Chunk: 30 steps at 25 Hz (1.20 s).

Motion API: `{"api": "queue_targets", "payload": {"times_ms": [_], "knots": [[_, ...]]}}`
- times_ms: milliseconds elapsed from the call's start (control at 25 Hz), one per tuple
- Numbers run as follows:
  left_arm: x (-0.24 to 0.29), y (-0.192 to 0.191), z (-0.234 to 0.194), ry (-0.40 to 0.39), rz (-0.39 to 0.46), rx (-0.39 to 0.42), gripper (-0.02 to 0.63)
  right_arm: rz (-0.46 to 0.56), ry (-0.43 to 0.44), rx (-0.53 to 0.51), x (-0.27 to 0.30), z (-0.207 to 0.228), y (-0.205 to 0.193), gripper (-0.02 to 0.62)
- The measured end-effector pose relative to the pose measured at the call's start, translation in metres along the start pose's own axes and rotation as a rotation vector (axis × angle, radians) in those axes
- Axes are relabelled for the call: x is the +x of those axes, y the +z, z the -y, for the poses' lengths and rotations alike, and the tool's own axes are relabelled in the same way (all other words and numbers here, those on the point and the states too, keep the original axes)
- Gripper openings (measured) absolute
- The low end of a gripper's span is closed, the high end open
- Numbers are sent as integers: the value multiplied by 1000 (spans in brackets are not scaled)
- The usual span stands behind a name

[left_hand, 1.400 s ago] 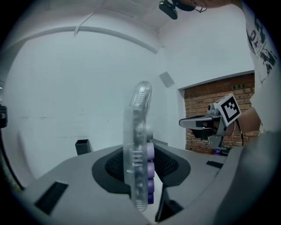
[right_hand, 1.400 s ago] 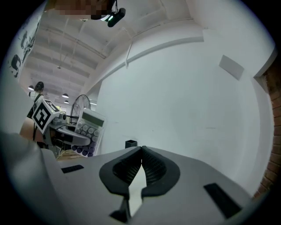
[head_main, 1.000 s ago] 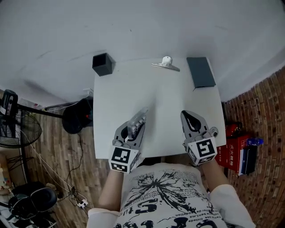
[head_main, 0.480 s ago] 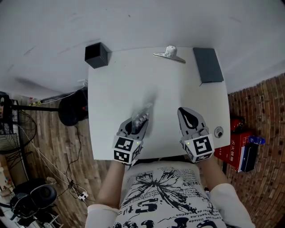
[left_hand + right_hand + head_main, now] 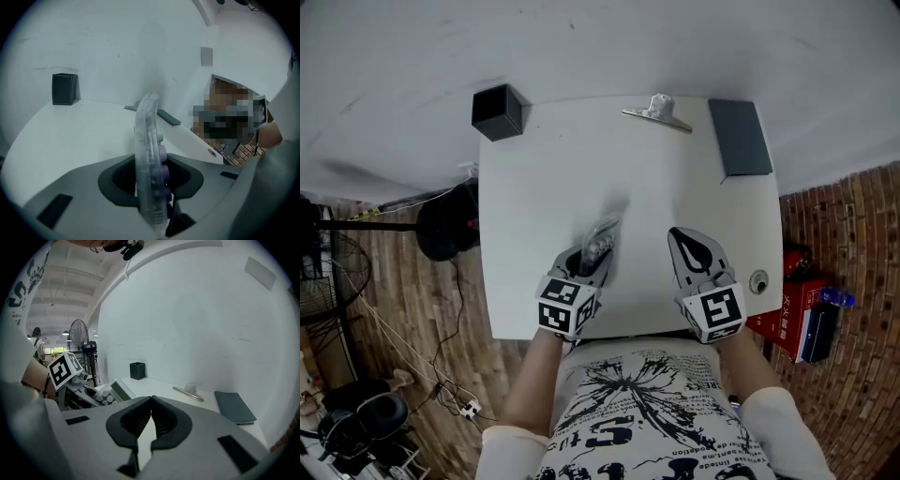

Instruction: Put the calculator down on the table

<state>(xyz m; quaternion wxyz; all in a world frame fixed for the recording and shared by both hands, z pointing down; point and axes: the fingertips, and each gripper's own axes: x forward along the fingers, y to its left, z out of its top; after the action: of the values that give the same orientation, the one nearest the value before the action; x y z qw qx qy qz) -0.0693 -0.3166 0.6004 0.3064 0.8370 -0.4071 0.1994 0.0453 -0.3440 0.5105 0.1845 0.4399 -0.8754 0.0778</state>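
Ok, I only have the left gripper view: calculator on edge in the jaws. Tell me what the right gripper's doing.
Observer: The right gripper is shut, with nothing between its jaws.
Operator: Give me its position.
Observer: In the head view it's over the table's near edge, right of the left gripper and apart from the calculator.
Operator: Now tell me what lies behind the calculator at the far edge.
Observer: A metal clip, with a dark notebook to its right.
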Motion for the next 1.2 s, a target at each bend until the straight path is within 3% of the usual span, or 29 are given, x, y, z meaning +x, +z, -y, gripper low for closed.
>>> {"api": "queue_targets", "payload": {"times_ms": [280,640,840,1200], "knots": [[13,-4,-12,54,-81,109,150,-15,11,-10,9,2,-1,15],[15,-3,-33,63,-49,-42,179,-35,20,-9,21,5,-3,15],[15,-2,-42,84,-43,-46,210,-47,28,-10,25,5,-5,15],[12,1,-65,198,-1,-52,304,-60,37,-1,31,7,-9,15]]}}
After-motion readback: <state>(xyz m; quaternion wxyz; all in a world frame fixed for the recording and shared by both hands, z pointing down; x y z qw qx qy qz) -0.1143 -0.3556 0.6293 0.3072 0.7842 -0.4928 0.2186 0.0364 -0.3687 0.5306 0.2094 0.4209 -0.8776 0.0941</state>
